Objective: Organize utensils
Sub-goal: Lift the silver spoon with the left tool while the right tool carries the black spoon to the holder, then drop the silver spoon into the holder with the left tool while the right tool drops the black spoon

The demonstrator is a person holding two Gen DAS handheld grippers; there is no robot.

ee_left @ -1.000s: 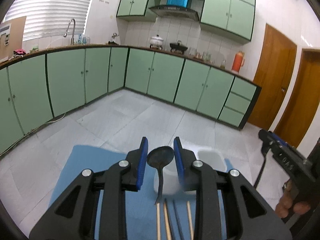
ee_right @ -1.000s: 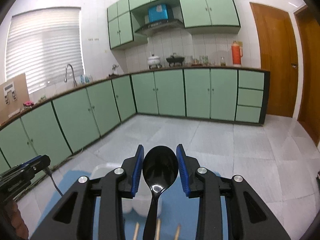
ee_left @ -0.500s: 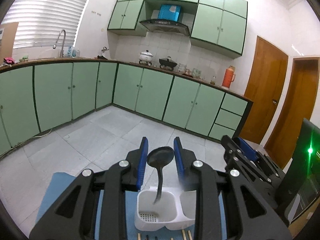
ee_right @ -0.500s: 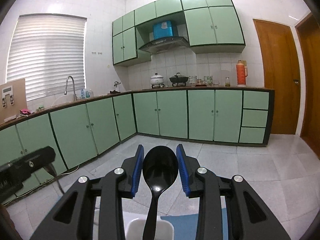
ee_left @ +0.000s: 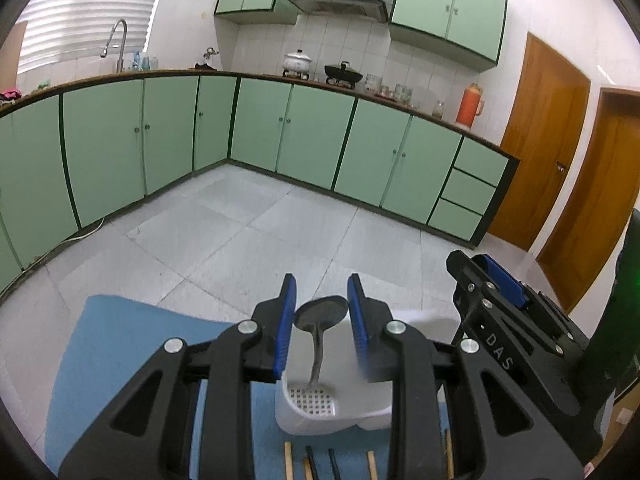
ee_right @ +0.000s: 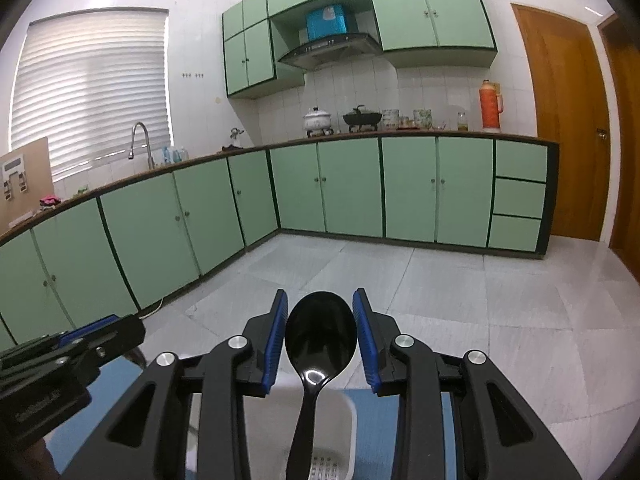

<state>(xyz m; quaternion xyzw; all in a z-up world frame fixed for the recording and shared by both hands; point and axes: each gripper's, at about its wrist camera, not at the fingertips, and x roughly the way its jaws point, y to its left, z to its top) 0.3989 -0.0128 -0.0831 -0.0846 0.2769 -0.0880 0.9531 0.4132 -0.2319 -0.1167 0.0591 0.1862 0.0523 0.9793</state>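
My left gripper (ee_left: 321,300) is shut on the bowl of a dark grey spoon (ee_left: 320,314). The spoon's handle hangs down into the left compartment of a white utensil holder (ee_left: 308,420), above its perforated floor. My right gripper (ee_right: 321,318) is shut on the bowl of a glossy black spoon (ee_right: 320,336), whose handle points down into the white holder (ee_right: 353,416). Each gripper shows in the other's view: the right gripper (ee_left: 496,292) at the right, the left gripper (ee_right: 80,344) at the lower left. The two are close together over the holder.
The holder stands on a blue mat (ee_left: 120,360) on a table. Wooden chopsticks (ee_left: 288,462) and black chopsticks (ee_left: 334,466) lie on the mat in front of the holder. Beyond are a tiled floor, green cabinets (ee_right: 352,192) and brown doors.
Both grippers have sunk toward the white holder, each still shut on its spoon. The holder now sits larger and closer under them, with the spoon handles reaching into it.
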